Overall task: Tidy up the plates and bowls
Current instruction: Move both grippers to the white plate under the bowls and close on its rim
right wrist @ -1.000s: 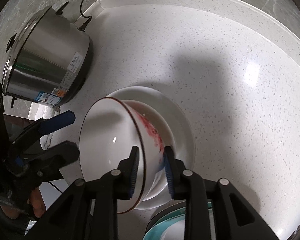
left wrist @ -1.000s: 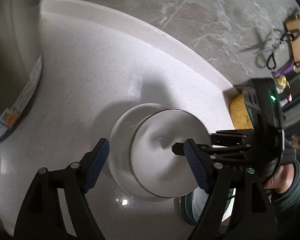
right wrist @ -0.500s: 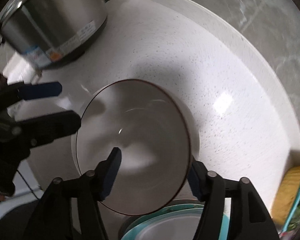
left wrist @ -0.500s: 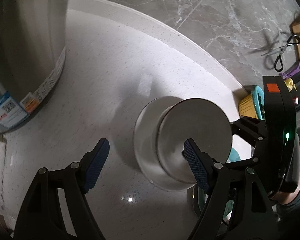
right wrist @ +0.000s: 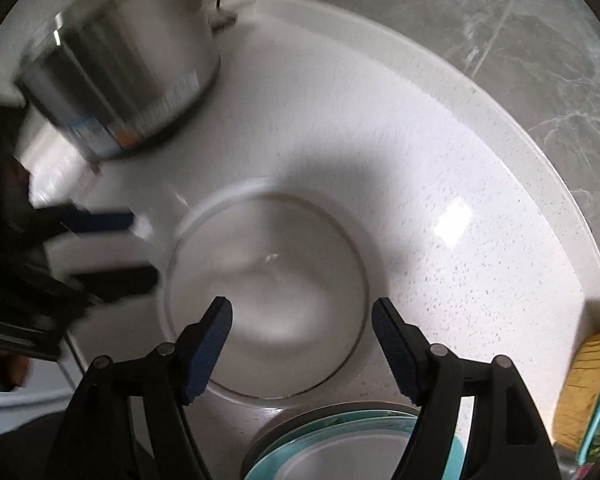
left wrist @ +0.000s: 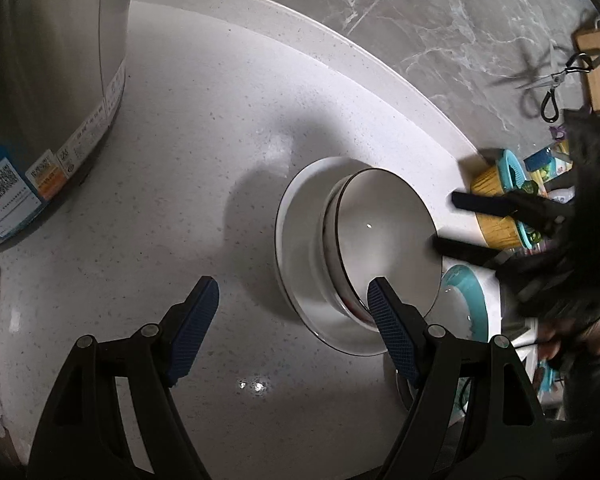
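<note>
We see the bowl nested in a white plate on the surface; our right hand-held gripper has just been opening, nothing between its fingers, the left hand-held gripper released; steel pot at 11 o'clock, teal plates at 6.

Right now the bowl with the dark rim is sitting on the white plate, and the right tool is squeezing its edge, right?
Not quite. The bowl does sit on the white plate, but the right tool isn't squeezing it. The right wrist view shows its jaws, which have just been opening, spread wide above the bowl with nothing pinched between them.
</note>
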